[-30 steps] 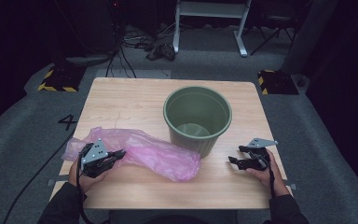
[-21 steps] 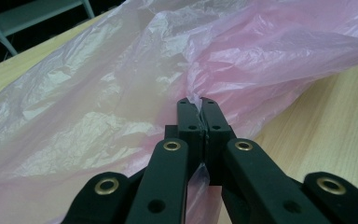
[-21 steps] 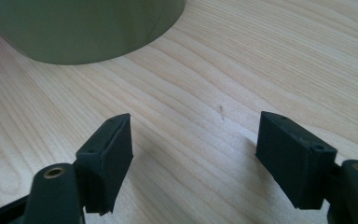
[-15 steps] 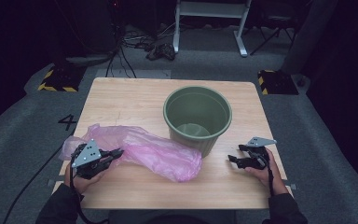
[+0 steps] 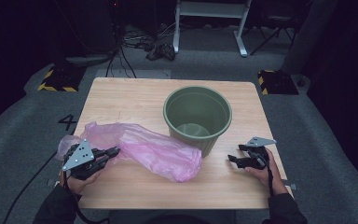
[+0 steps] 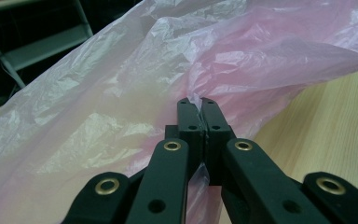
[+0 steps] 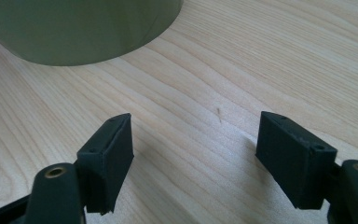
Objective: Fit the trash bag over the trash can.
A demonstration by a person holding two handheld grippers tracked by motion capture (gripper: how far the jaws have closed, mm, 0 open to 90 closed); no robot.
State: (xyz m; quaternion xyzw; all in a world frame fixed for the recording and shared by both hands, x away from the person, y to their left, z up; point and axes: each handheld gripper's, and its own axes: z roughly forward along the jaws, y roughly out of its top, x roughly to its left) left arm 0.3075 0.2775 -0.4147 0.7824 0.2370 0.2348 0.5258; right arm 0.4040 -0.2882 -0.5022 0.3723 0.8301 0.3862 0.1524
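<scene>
The pink bag (image 5: 144, 151), pinched in the shut jaws of the left gripper (image 5: 114, 150), has been drawn slightly back along the bench (image 5: 130, 98), beside the green bin (image 5: 198, 116), while the right gripper (image 5: 231, 158) is held wide, empty.

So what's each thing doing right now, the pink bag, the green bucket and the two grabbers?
pink plastic bag: crumpled, lying on the table beside the bucket, one edge pinched.
green bucket: upright, open at the top, nothing visible inside.
left gripper: shut on the bag's film.
right gripper: open, holding nothing, just above the bare wooden table near the bucket.
</scene>
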